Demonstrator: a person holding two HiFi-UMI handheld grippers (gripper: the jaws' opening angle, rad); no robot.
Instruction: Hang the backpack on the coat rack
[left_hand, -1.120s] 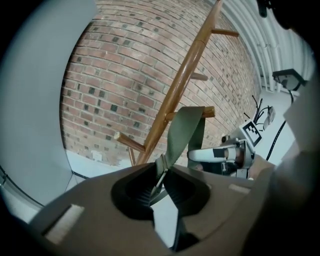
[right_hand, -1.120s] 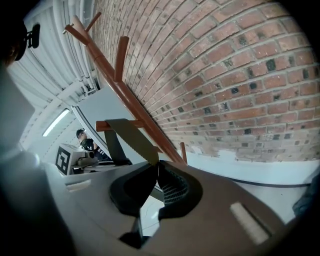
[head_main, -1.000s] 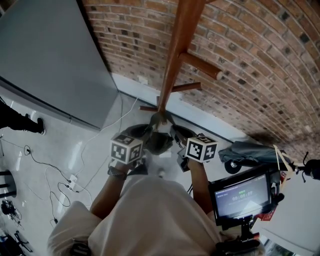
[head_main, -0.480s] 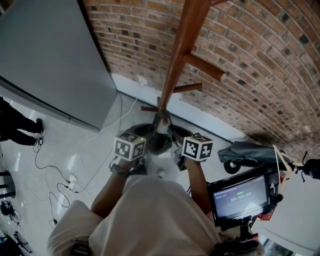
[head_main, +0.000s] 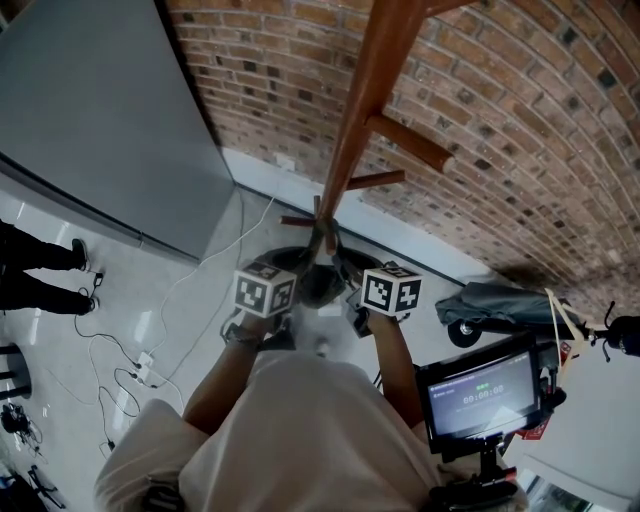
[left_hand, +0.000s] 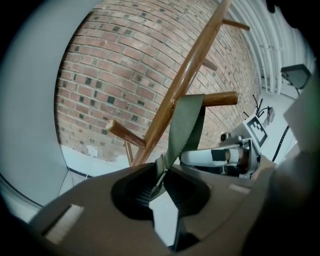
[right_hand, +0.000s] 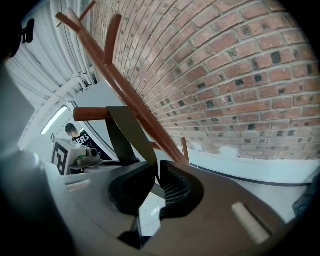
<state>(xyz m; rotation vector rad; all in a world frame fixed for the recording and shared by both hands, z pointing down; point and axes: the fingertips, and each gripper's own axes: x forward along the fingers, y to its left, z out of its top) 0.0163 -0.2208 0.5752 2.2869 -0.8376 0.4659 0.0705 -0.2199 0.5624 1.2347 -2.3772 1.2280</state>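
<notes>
The left gripper (left_hand: 159, 175) had its jaws clenched on the olive strap (left_hand: 186, 125) at its buckle, and the right gripper (right_hand: 155, 170) had jaws opening with that strap between their tips. The strap lay over a peg (left_hand: 220, 98) of the coat rack (head_main: 365, 110), with the backpack (head_main: 318, 285) low beside the rack's pole.

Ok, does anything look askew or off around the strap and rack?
Nothing stands out. The green strap runs over a peg of the coat rack, with no twist visible. The left gripper grips it. The right gripper, its jaws opening, has the strap between them.
</notes>
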